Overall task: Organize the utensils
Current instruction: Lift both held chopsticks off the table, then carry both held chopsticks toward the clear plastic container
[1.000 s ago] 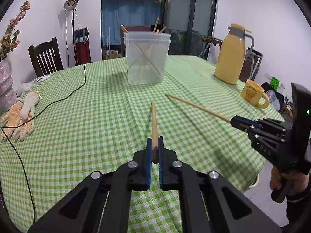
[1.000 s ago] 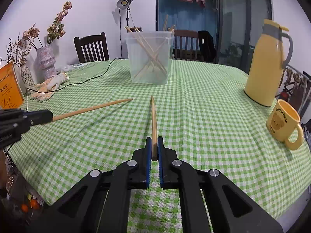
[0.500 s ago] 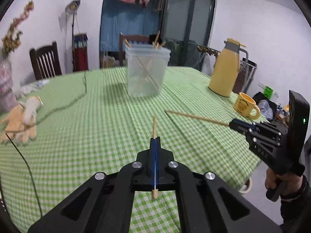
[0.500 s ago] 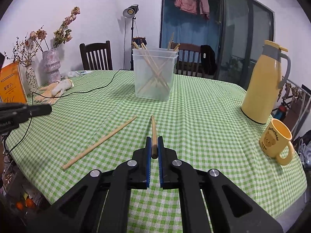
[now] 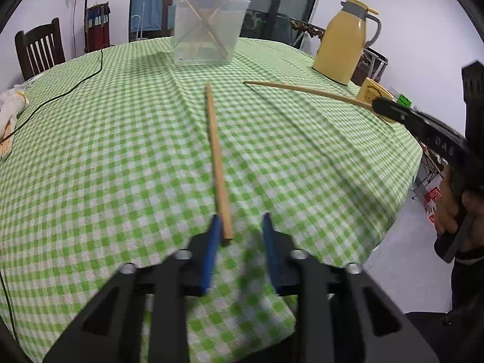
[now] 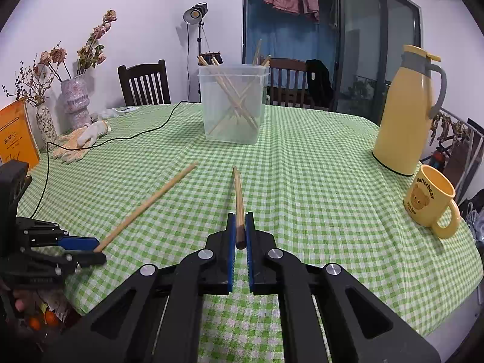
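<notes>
Now the left hand-held gripper, at the bottom of its own view, is letting go: its jaws are opening, with the near end of a chopstick between them, close against the left pad and clear of the right one. That stick lies along the green checked counter, pointing up the frame toward the tub. Likely it is being set down to be regripped or paired. This hand tilts steeply down at the cloth.

Meanwhile the right hand-held gripper is clamped shut on a second chopstick, held off the cloth and aimed at the tub at upper centre, where other sticks already lean crossed. It is pitched down more gently, apparently waiting.
</notes>
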Motion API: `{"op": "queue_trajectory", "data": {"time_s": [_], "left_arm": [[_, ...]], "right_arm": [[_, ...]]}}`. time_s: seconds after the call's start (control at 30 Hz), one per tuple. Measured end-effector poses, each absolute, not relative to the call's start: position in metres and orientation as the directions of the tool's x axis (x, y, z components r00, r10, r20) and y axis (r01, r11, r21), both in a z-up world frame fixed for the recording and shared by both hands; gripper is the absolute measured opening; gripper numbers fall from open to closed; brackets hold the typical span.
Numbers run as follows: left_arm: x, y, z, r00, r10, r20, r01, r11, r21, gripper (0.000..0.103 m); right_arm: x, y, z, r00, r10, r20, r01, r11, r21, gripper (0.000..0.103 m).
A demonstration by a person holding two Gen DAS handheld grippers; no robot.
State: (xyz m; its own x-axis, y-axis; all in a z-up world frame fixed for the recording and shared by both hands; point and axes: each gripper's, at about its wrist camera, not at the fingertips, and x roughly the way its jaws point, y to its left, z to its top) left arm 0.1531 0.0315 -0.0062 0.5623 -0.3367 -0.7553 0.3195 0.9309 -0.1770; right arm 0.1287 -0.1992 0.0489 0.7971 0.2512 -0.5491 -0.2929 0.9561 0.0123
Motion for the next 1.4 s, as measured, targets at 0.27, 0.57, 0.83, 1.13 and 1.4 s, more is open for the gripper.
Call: {"op": "queue_trajectory", "data": {"time_s": [0.27,0.57,0.83,1.13,1.4], "left_arm": [[0.149,0.018,-0.006,0.592,-0.181,-0.785,0.298,0.955,0.004,0.005],[0.147,0.025,0.028,0.656,-0.150,-0.740,0.241,0.970,0.017,0.003],[0.144,0.047,0.073,0.720,-0.176,-0.671,0.238,0.971,0.000,0.003],[0.146,0.060,0.118,0.756,-0.222,-0.616,0.275,0.961,-0.008,0.003],[0.160,0.085,0.153,0.774,-0.294,-0.561,0.287,0.952,-0.103,0.003]], "right_arm": [[0.130,-0.202,0.044,0.790,0.265,-0.553,-0.297,0.954,0.033,0.006],[0.131,-0.202,0.047,0.792,0.273,-0.546,-0.309,0.951,0.027,0.006],[0.127,-0.200,0.066,0.821,0.273,-0.502,-0.319,0.948,-0.007,0.006],[0.124,-0.198,0.087,0.843,0.279,-0.461,-0.342,0.938,-0.059,0.006],[0.129,-0.196,0.106,0.852,0.293,-0.433,-0.356,0.932,-0.070,0.006]]}}
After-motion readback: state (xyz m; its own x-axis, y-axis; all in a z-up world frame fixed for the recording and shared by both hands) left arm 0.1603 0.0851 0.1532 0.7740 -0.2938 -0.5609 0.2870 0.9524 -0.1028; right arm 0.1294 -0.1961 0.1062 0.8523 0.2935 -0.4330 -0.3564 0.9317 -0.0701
